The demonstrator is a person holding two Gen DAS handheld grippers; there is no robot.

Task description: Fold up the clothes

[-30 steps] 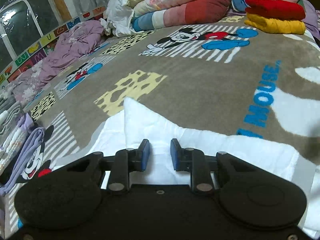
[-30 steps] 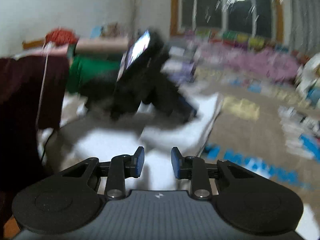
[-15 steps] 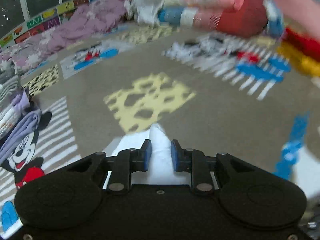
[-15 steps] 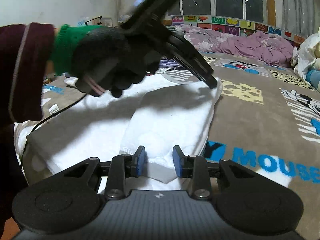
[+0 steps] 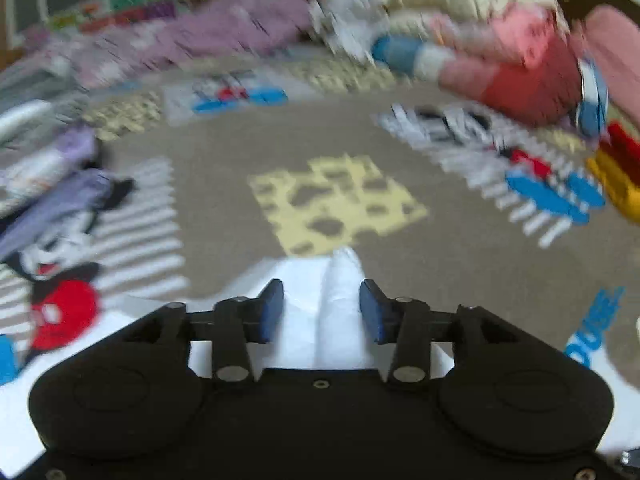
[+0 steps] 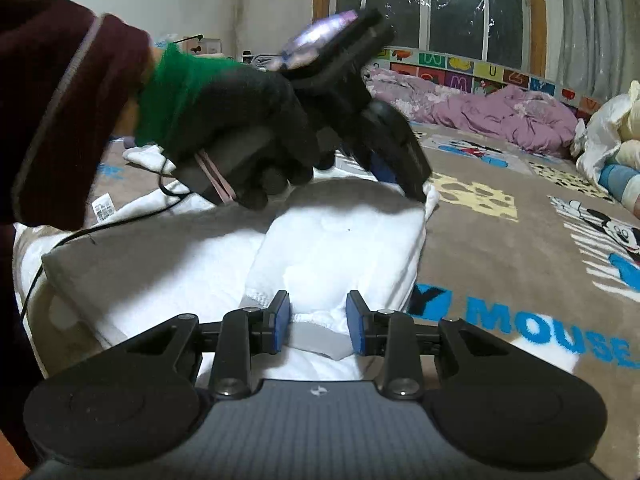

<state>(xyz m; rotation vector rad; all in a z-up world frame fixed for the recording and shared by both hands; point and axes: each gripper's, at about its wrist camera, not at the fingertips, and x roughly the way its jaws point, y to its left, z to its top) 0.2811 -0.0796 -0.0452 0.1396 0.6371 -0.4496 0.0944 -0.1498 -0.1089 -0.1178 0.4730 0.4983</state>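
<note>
A white padded garment [image 6: 336, 240] lies partly folded on the Mickey Mouse blanket [image 6: 500, 248]. My left gripper [image 5: 320, 310] is open, its blue pads either side of a raised white fold at the garment's far corner [image 5: 340, 280]. In the right wrist view the left gripper [image 6: 396, 160], held by a black-gloved hand, points down at that corner. My right gripper [image 6: 316, 320] is open, its pads either side of the garment's near hem [image 6: 316, 316].
Purple bedding [image 6: 500, 112] lies along the window wall. A pile of pillows and quilts [image 5: 480, 48] sits at the far end. Folded red and yellow clothes [image 5: 616, 172] sit to the right, folded lilac clothes [image 5: 52, 200] to the left.
The left gripper's jaws have opened wider around the corner fold. The right gripper has stayed at the near hem, jaws slightly wider. The left view has swung and blurred.
</note>
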